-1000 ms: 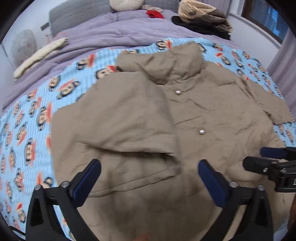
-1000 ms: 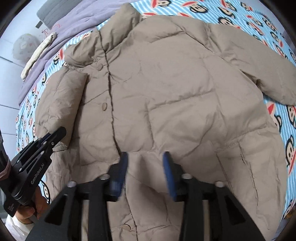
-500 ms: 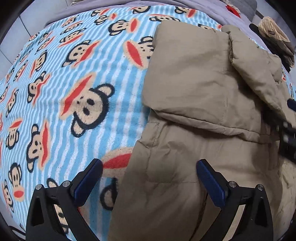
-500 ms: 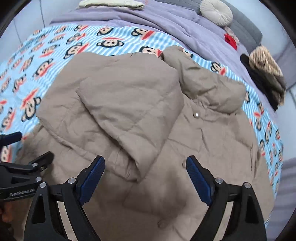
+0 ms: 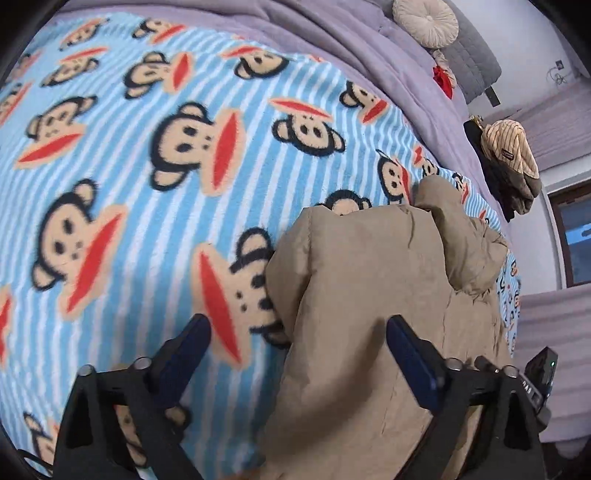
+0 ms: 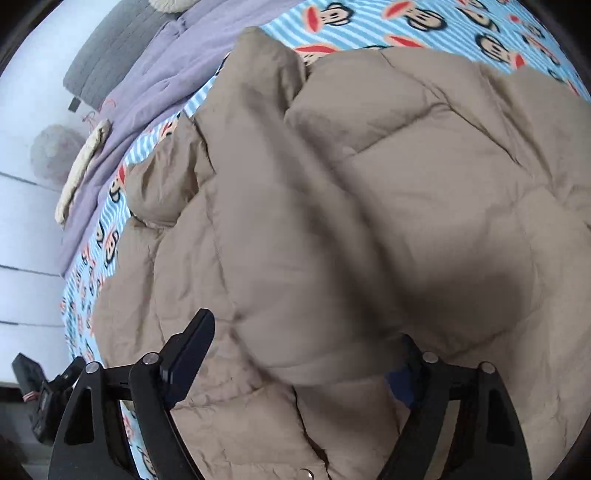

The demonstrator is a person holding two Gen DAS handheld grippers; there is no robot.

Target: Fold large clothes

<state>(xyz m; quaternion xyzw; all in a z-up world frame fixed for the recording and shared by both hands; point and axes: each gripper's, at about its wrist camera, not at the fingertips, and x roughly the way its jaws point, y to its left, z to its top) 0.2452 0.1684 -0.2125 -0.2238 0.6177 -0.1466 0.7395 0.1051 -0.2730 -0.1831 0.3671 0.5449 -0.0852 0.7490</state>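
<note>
A tan puffer jacket lies on a blue striped monkey-print blanket on a bed. My left gripper is open, low over the jacket's left edge, one finger over the blanket and one over the jacket. In the right wrist view the jacket fills the frame, bunched and blurred. My right gripper is open with a thick fold of the jacket bulging between its fingers; the right fingertip is partly hidden by the fabric.
A purple duvet and grey pillow lie at the head of the bed, with a round cushion and a pile of clothes. The other gripper's body shows at lower left.
Both grippers swung around. The left one now looks along the jacket's left edge. The right gripper, narrow a second ago, is wide open and close over a raised fold.
</note>
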